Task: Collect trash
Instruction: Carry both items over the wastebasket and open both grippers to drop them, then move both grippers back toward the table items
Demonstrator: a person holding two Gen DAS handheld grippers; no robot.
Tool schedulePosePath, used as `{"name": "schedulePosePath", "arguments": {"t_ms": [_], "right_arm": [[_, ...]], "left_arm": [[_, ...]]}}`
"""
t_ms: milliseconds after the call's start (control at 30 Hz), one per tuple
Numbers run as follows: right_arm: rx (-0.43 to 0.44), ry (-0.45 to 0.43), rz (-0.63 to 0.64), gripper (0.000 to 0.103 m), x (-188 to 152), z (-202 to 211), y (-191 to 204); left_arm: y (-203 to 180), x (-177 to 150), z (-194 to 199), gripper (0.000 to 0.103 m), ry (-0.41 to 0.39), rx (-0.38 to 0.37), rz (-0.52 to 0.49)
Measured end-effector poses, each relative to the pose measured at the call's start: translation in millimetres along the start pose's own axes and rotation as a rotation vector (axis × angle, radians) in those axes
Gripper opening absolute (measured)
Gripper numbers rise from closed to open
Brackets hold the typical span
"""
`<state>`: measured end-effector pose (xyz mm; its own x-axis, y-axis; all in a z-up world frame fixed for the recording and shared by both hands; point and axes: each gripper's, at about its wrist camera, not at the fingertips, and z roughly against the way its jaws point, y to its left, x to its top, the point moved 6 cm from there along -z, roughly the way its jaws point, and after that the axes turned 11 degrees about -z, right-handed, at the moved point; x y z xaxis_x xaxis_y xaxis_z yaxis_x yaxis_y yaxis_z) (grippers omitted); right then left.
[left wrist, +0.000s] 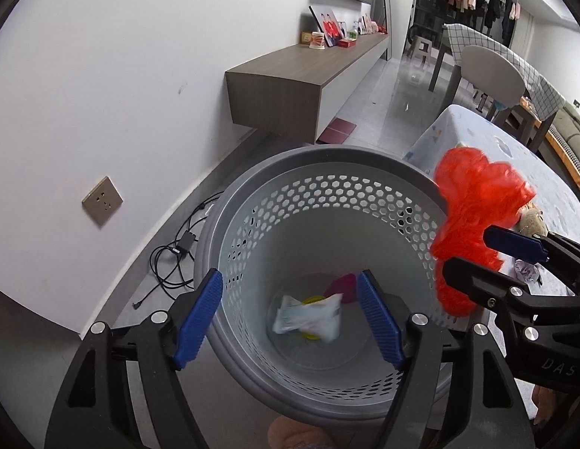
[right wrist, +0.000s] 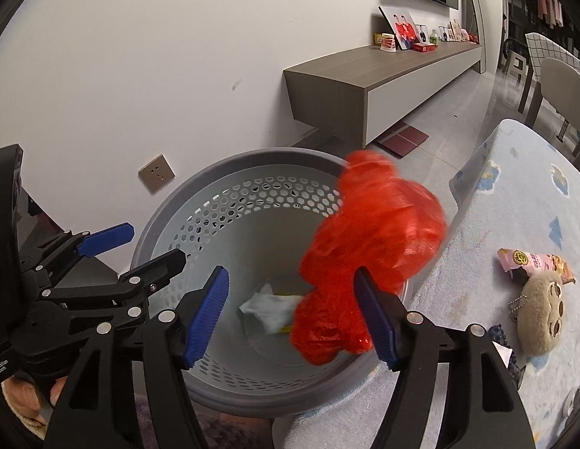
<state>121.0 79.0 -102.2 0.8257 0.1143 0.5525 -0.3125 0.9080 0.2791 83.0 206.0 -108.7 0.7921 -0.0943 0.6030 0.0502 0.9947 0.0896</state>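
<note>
A grey perforated trash basket (left wrist: 319, 202) (right wrist: 222, 202) stands on the floor beside a low table. A white crumpled wrapper (left wrist: 308, 318) (right wrist: 269, 308) and a magenta scrap (left wrist: 344, 286) lie at its bottom. A crumpled red plastic bag (left wrist: 473, 217) (right wrist: 368, 247) hangs over the basket's right rim, blurred, between the wide-apart fingers of my right gripper (right wrist: 293, 310) (left wrist: 476, 254); no pad visibly presses it. My left gripper (left wrist: 293, 321) (right wrist: 140, 247) is open and empty above the basket's mouth.
The low table with a pale blue patterned cloth (right wrist: 521, 202) (left wrist: 514, 157) holds a pink snack packet (right wrist: 536, 262), a plush toy (right wrist: 544, 314) and a crumpled scrap (left wrist: 527, 271). Cables (left wrist: 174, 258) lie on the floor by the wall. A wall cabinet (left wrist: 297, 78) stands beyond.
</note>
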Motion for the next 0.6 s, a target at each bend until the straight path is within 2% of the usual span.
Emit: {"name": "schedulePosePath", "arguments": {"t_ms": [433,600], "right_arm": [[-0.003,-0.004,-0.024,0.067,-7.2,7.0,-5.4],[-0.022,-0.004,-0.041,0.067,-15.0,8.3,-9.1]], "left_arm": [[4.7,1.2,1.2,0.075,-0.006,0.012,0.018],[4.7,1.1,5.2,0.081,-0.018,0.023,0.015]]}}
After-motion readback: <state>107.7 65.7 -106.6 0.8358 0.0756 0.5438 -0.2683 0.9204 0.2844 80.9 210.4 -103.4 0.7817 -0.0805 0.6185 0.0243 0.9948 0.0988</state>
